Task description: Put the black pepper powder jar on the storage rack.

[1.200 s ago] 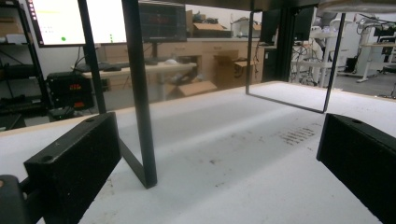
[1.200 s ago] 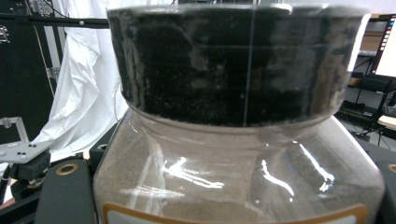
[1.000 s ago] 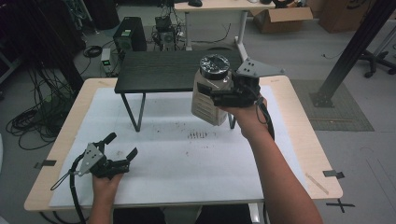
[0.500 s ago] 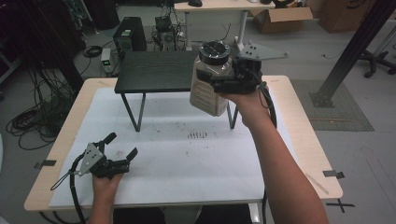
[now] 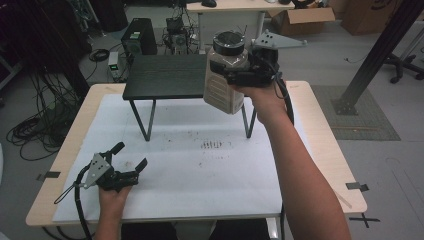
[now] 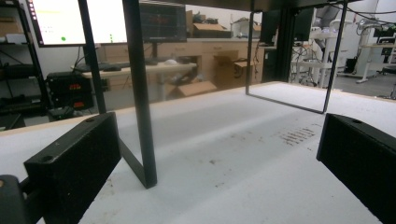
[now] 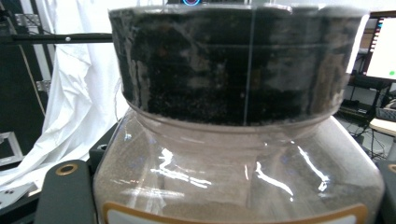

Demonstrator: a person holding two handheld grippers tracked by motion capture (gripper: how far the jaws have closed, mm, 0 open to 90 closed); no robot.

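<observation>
A: What's nearest the person?

B: The left gripper (image 5: 131, 170), low on the white table cover (image 5: 210, 200), jaws spread with nothing between them, well apart from the jar.

A: And the jar?

B: The large clear plastic jar of tan powder with a black screw lid (image 5: 226, 75) hangs upright in the air, clenched just under the lid by the right gripper (image 5: 235, 79), which reaches in from its right side.

A: What lies beyond?

B: The small black metal-legged shelf (image 5: 165, 76), its top just left of and below the jar. My guess: the jar travels leftward onto it, long axis vertical.
</observation>
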